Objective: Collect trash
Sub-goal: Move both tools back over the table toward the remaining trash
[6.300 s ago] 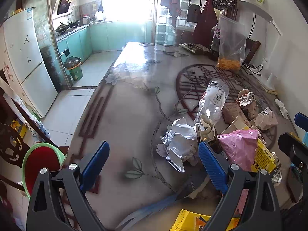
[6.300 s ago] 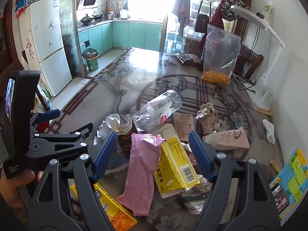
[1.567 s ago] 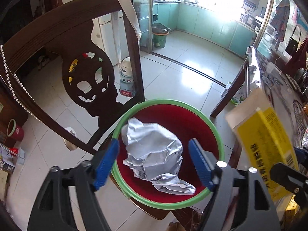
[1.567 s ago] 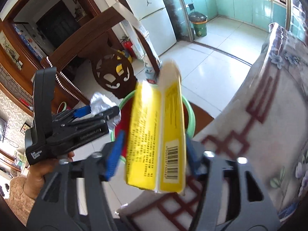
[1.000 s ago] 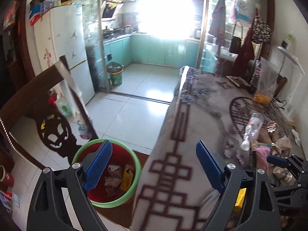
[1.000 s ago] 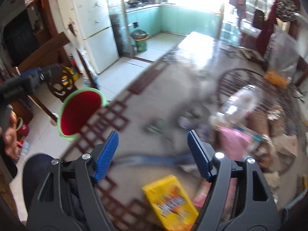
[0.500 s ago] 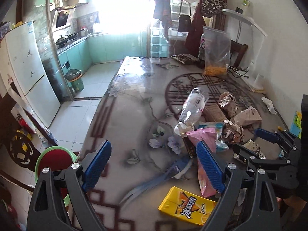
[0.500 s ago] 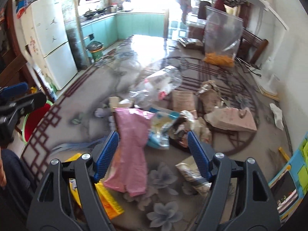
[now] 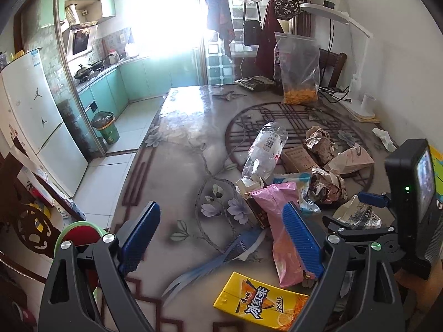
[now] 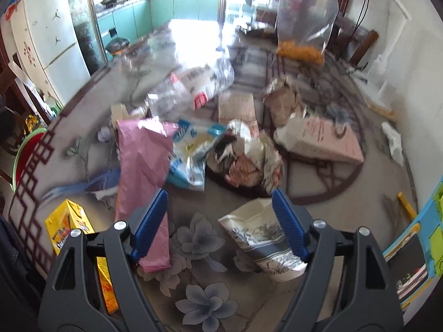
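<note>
at far left, bin: we see the red bin with green rim [image 9: 80, 233] on the floor below the table [image 9: 182, 149] edge
left gripper [image 9: 221, 238]: jaws spread wide, nothing between the pads, over bare tabletop
yellow carton [image 9: 260, 301]: flat on the table, just below the right-hand finger in our left view
pink wrapper [image 9: 279, 221]: long, partly behind that finger
clear bottle [image 9: 263, 149]: on its side, beyond the pink wrapper
crumpled paper [image 9: 328, 186]: right of the wrapper
right gripper [image 10: 220, 220]: jaws have just widened, empty, we see a patterned paper cup [image 10: 263, 238] touching its right finger, no pinch; pink wrapper at its left finger
</note>
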